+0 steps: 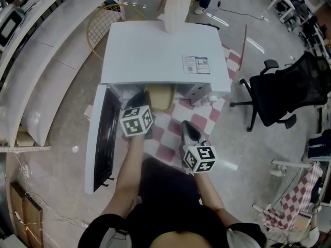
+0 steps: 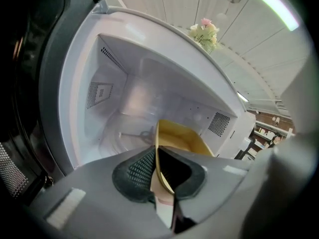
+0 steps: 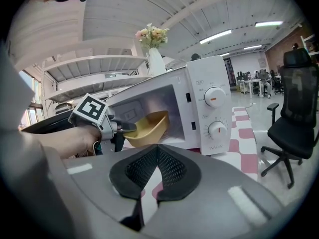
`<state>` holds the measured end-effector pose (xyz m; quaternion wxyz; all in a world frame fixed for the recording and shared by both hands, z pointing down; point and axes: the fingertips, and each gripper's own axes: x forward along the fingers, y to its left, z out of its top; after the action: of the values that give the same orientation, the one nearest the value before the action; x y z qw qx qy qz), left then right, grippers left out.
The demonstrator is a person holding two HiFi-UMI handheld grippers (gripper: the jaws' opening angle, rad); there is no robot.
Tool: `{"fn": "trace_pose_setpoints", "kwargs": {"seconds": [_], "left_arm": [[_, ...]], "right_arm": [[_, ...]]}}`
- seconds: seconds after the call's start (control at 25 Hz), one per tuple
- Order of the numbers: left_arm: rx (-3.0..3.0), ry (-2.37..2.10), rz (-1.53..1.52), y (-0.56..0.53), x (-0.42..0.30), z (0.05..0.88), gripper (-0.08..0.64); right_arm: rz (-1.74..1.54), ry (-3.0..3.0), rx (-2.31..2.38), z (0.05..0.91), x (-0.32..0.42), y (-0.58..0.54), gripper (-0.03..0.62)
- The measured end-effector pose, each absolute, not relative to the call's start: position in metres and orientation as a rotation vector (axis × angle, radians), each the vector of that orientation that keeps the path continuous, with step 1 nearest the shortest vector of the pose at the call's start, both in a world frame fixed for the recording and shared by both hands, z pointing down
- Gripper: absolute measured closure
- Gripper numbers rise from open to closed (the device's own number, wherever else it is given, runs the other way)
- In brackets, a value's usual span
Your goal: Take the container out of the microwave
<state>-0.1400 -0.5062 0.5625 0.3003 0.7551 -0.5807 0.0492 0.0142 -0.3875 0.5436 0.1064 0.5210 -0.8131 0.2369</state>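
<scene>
- The left gripper (image 2: 155, 156) is seen clamped on the near rim of the yellow bowl (image 2: 184, 136), its thin wall pinched between the pads.
- The bowl is held at the front edge of the opening of the microwave (image 1: 160, 50), beside the open door (image 1: 103, 133).
- The right gripper (image 3: 158, 151) is shut and empty, well apart from the bowl.
- The bowl should be drawn straight out and level; a one-sided grip may let it tip.

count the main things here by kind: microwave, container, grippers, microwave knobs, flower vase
microwave: 1
yellow container: 1
grippers: 2, left gripper and right gripper
knobs on the microwave front: 2
vase of flowers on top: 1
total: 7
</scene>
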Motion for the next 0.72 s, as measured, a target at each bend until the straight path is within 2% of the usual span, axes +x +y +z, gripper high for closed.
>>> {"fn": "trace_pose_setpoints", "kwargs": {"seconds": [0.72], "left_arm": [[1.985,-1.57,0.131,-0.471,-0.143,0.557,0.535]], "right_arm": [[0.679,-2.429,1.466,0.538,0.016,-0.376,0.592]]}}
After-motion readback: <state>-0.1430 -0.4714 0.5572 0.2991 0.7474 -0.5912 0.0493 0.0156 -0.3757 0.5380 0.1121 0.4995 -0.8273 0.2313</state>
